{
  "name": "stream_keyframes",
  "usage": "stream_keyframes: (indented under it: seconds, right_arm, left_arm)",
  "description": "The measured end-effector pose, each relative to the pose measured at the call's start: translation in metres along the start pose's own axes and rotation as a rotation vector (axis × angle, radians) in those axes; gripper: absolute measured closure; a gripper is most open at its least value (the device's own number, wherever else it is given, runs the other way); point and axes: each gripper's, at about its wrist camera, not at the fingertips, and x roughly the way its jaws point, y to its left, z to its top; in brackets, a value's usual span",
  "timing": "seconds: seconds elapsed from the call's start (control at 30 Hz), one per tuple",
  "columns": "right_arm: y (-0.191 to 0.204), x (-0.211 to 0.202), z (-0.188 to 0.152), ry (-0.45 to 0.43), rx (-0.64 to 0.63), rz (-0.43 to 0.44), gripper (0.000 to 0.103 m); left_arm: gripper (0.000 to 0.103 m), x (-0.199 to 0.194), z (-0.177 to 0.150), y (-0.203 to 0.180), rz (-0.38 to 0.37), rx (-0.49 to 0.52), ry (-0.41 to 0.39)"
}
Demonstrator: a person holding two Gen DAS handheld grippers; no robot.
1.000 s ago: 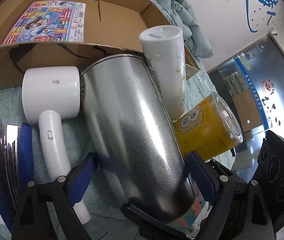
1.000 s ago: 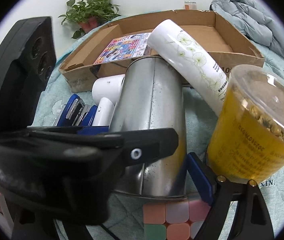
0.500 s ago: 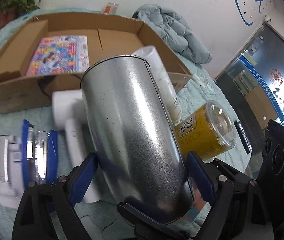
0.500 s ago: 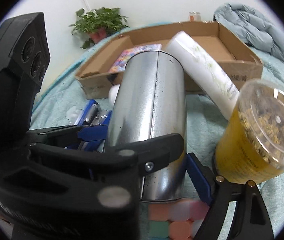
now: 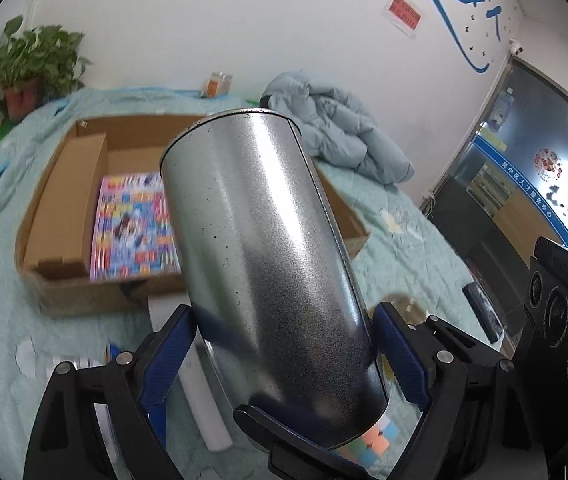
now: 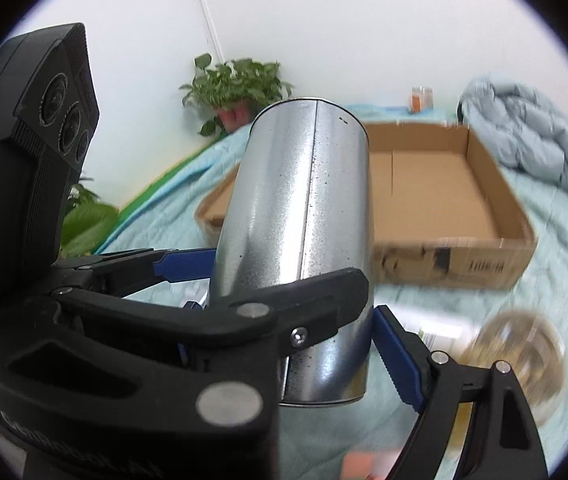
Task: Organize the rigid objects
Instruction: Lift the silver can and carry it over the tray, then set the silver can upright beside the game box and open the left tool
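Observation:
A tall silver metal can (image 5: 268,260) (image 6: 304,220) hangs tilted in the air above the bed, and both grippers hold it. My left gripper (image 5: 282,320) is shut on it, blue pads pressing its two sides near the lower end. My right gripper (image 6: 284,320) also clamps the lower end: its right blue pad (image 6: 396,360) lies against the can, while its left finger is hidden behind the left gripper's body. Beyond the can lies the open cardboard box (image 5: 64,208) (image 6: 444,184), with a colourful booklet (image 5: 132,232) flat inside.
Below on the teal quilt lie a white hair dryer (image 5: 204,400), a pastel cube (image 5: 376,444) and a blurred yellow tea cup (image 6: 520,352). A blue jacket (image 5: 336,136) lies behind the box. A potted plant (image 6: 240,84) and a small jar (image 6: 420,98) stand at the wall.
Both grippers have lifted the can off the quilt and tipped it more upright. The white bottle, cup and hair dryer stayed below, and the box now shows beyond the can.

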Motion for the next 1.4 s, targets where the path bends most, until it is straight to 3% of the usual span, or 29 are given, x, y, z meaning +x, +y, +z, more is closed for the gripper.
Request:
stream_keyframes:
  seconds: [0.23,0.57,0.87,1.0,1.4]
  right_arm:
    - [-0.014,-0.002,0.046,-0.057,-0.02,-0.06,0.018]
    - [-0.035,0.015,0.096,-0.038,-0.045,-0.075,0.018]
    - [-0.056,0.042,0.138,0.051,-0.027,-0.062,0.018]
    - [-0.073,0.07,0.14,0.144,0.014,-0.048,0.018]
    - [-0.103,0.151,0.098,0.442,0.091,-0.008,0.018]
  left_arm:
    - [0.015,0.008,0.066,-0.007,-0.033,0.03,-0.034]
    - [0.015,0.026,0.125,-0.007,-0.03,0.035,-0.041]
    - [0.015,0.06,0.177,-0.004,-0.002,0.048,0.053]
    - [0.015,0.095,0.179,0.011,-0.008,-0.019,0.13]
    - [0.015,0.197,0.131,0.067,-0.014,-0.125,0.323]
